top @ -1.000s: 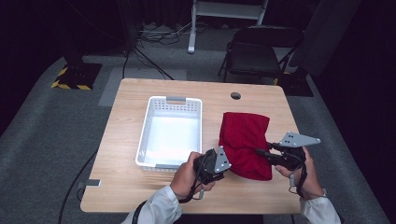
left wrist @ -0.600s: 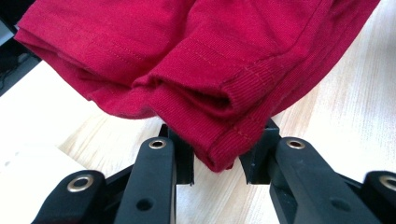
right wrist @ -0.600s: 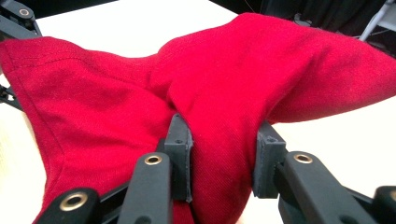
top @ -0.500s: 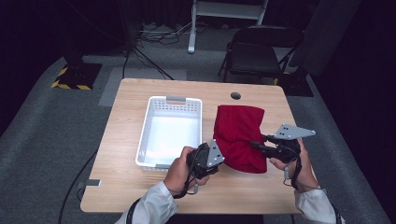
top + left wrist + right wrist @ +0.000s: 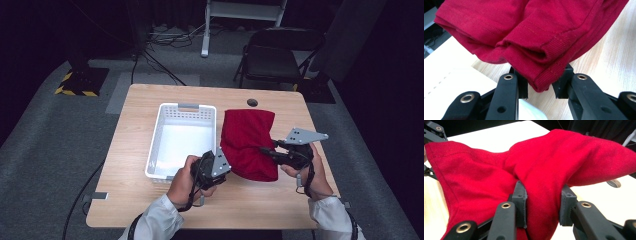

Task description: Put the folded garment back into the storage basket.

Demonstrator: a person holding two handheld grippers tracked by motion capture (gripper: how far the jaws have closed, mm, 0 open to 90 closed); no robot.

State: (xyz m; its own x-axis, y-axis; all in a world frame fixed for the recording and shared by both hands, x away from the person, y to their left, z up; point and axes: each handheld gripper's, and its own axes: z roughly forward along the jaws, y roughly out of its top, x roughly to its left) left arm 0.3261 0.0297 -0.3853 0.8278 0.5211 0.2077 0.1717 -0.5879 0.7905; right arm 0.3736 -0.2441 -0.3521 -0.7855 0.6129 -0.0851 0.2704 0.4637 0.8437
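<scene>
Red cloth [image 5: 248, 142], folded, lifted near the desk's [image 5: 150, 210] right edge beside a white basket [image 5: 165, 150]; left gripper [image 5: 223, 164] clamps its hem, right gripper [image 5: 265, 150] clamps a bunched fold.

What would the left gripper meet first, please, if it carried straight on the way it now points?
The red cloth: the left gripper is already shut on its folded hem, so more cloth lies straight ahead. Beyond that, judging by the high view, probably the right gripper, which pinches the cloth's other side; depth is unclear.
</scene>
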